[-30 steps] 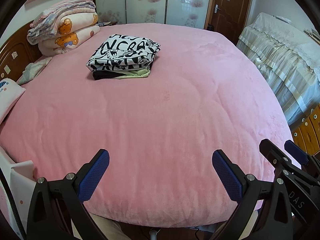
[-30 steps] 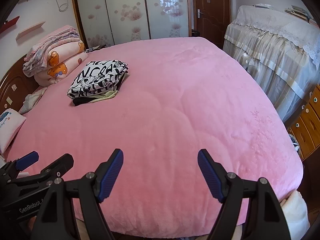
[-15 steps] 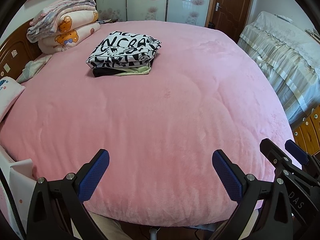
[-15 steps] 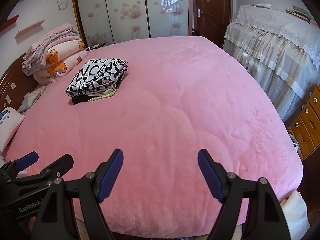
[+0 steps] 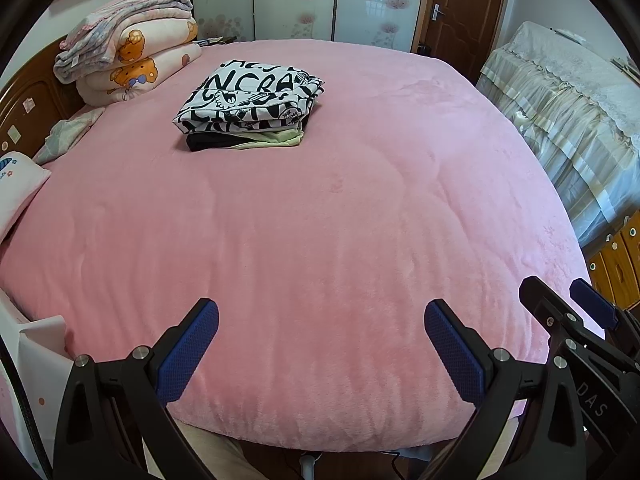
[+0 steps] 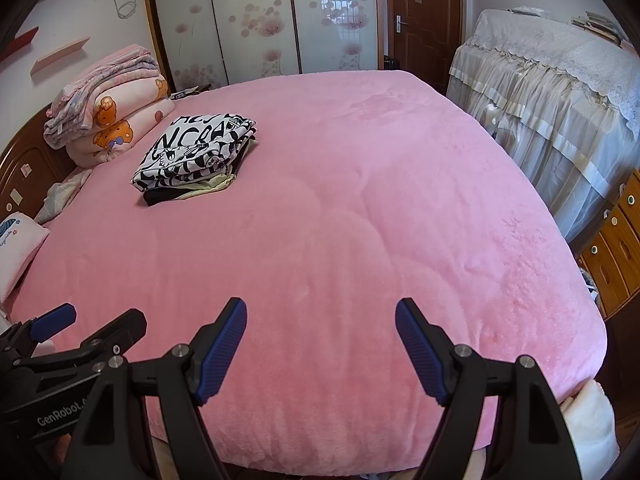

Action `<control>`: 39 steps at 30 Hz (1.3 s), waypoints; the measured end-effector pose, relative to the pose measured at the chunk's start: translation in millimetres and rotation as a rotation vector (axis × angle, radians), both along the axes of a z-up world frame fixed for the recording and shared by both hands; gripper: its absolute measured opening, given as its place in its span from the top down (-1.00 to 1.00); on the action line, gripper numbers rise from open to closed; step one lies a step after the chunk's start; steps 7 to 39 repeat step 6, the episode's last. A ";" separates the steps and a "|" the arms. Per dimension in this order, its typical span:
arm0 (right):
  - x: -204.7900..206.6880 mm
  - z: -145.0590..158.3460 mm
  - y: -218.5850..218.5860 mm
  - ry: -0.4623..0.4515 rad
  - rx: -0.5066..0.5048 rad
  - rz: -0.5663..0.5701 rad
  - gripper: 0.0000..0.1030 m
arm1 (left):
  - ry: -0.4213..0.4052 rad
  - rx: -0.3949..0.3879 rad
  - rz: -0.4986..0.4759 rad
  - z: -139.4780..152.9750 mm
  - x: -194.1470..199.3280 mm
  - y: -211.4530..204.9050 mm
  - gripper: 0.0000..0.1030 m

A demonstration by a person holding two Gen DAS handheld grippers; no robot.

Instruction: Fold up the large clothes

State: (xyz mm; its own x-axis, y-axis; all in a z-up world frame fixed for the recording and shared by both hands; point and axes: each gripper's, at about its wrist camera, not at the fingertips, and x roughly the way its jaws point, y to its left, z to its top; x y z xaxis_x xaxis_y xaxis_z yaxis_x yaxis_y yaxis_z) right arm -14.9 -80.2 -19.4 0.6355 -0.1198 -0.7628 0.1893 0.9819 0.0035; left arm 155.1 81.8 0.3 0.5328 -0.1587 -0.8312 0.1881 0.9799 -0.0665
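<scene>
A stack of folded clothes, topped by a black-and-white lettered garment over black and pale green pieces, lies on the pink bed toward its far left. It also shows in the right wrist view. My left gripper is open and empty over the bed's near edge. My right gripper is open and empty beside it, also at the near edge. Each gripper shows at the edge of the other's view.
Folded quilts are piled at the wooden headboard on the left, with a pillow near it. A lace-covered piece of furniture and wooden drawers stand on the right. Wardrobe doors and a room door are behind.
Both views have shifted slightly, so the folded stack sits a little lower and nearer in frame. Both grippers stay open and empty.
</scene>
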 end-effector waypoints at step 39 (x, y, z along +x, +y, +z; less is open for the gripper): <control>0.2 0.3 0.3 0.000 0.000 -0.001 -0.50 | 0.010 -0.006 0.006 -2.1 -1.8 1.4 -0.98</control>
